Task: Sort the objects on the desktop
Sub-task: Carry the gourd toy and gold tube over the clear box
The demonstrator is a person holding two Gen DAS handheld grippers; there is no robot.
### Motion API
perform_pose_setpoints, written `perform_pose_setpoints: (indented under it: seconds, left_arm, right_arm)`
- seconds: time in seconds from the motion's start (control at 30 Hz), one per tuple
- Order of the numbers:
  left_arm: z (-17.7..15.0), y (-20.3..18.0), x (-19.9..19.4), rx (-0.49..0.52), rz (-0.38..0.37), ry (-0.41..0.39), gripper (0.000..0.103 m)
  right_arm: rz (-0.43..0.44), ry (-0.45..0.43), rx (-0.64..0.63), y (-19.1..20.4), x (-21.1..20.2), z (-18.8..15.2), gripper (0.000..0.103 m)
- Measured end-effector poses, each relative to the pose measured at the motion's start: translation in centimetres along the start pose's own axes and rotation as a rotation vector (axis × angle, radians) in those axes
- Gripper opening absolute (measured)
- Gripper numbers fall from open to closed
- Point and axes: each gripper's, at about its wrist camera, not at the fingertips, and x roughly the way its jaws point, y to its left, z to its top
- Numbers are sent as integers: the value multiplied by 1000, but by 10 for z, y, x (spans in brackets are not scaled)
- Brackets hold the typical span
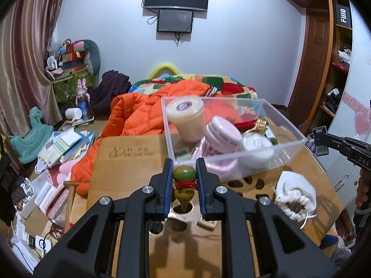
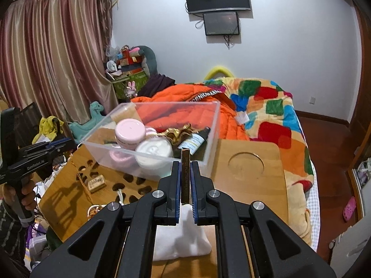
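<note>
My left gripper (image 1: 184, 173) is shut on a small green and orange wooden gourd (image 1: 184, 173) with red cord round its waist, held above the wooden tray (image 1: 129, 162), just in front of the clear plastic box (image 1: 285, 148). The box holds a cream jar (image 1: 185, 115), a pink tin (image 1: 222, 134), a white jar (image 1: 256, 148) and a gold piece. My right gripper (image 2: 185, 164) is shut on a thin dark razor-blade pack (image 2: 185, 176), held upright in front of the box (image 2: 97, 143). The left gripper also shows in the right wrist view (image 2: 58, 143).
A white drawstring pouch (image 1: 294, 194) lies on the tray's cut-out holes, to the right. A small stamp block (image 2: 97, 183) and a gold chain (image 2: 84, 185) lie on the tray. A white cloth (image 2: 183, 236) lies under my right gripper. A bed with an orange jacket (image 1: 139, 113) is behind.
</note>
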Motion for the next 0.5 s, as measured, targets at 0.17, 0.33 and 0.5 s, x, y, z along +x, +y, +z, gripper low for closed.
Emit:
perform_pose_setpoints:
  seconds: [0.17,0.33,0.5]
  left_arm:
    - [8,-3,2,8,-12,-17,18]
    - [16,-6,7,17,-23,-24,18]
    - [24,-9,14,21,-28,-34,18]
  right_arm:
    - [13,-16,-10,4,3,10,7]
    - [22,-22,-15,7,10,17,7]
    - [29,-29,-13,6,16,24,7]
